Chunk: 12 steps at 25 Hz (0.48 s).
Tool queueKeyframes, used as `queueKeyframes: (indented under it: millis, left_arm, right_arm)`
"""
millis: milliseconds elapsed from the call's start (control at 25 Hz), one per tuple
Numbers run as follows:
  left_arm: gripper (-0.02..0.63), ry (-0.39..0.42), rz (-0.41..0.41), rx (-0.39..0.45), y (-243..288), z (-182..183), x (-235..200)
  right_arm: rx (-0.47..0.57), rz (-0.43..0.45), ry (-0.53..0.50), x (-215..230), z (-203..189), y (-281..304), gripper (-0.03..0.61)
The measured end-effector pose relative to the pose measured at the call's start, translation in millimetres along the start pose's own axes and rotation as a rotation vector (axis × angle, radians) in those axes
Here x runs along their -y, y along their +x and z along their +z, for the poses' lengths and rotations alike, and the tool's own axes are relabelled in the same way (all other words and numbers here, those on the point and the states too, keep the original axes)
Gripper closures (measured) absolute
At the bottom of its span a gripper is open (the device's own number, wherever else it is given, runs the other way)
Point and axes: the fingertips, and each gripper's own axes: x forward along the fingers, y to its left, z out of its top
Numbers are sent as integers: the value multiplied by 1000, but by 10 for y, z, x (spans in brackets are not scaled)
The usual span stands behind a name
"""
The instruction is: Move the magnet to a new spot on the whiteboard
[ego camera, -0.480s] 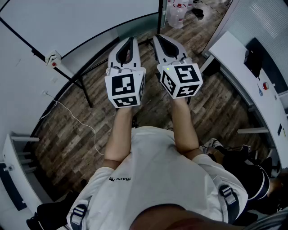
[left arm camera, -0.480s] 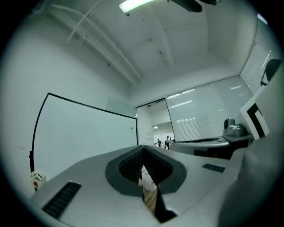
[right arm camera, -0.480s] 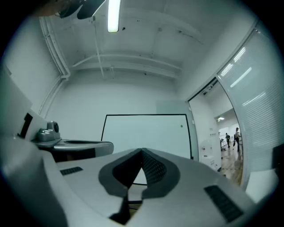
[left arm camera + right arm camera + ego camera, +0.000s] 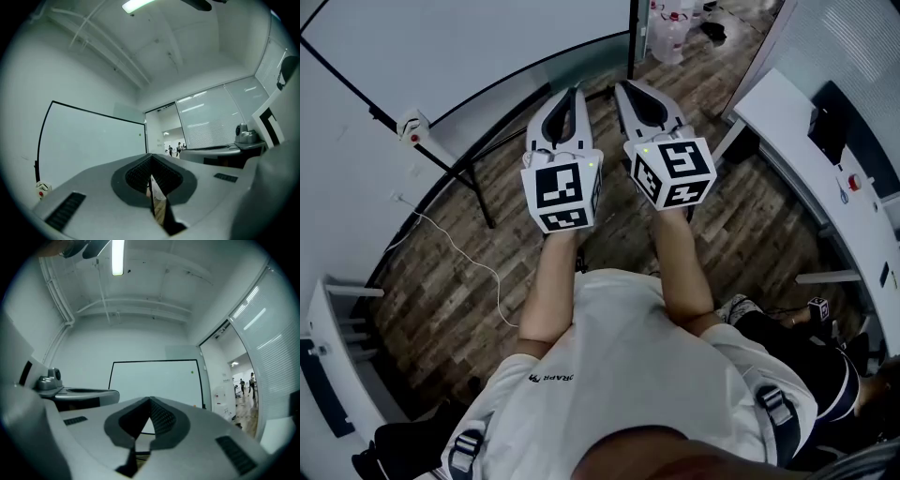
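The person's arms reach out from the bottom of the head view. Each hand holds a gripper in the middle of that picture. The left gripper point(image 4: 576, 92) has its jaws pressed together, and nothing is between them. The right gripper point(image 4: 624, 86) is closed tight too, and it is also empty.

Not much has changed since half a second ago. Both grippers sit in almost the same place, side by side, with their tips pointing at the top of the picture. Only the person's shoe, at the lower right, has moved.

Past the wooden floor point(image 4: 441, 281) stands the whiteboard point(image 4: 469, 47), at the upper left. The magnet point(image 4: 192, 372) is a tiny green dot near the board's upper right corner, well apart from both grippers.

I think the job has not really started. The person has to get closer, and one gripper must open before it can take the magnet.
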Motion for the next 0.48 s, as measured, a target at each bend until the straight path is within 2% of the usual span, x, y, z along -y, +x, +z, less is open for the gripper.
queueKeyframes:
  millis: [480]
  left_arm:
    - [611,8,48,-21,-29,-87,385]
  right_arm:
    - [9,38,31,256,-49,-288,565]
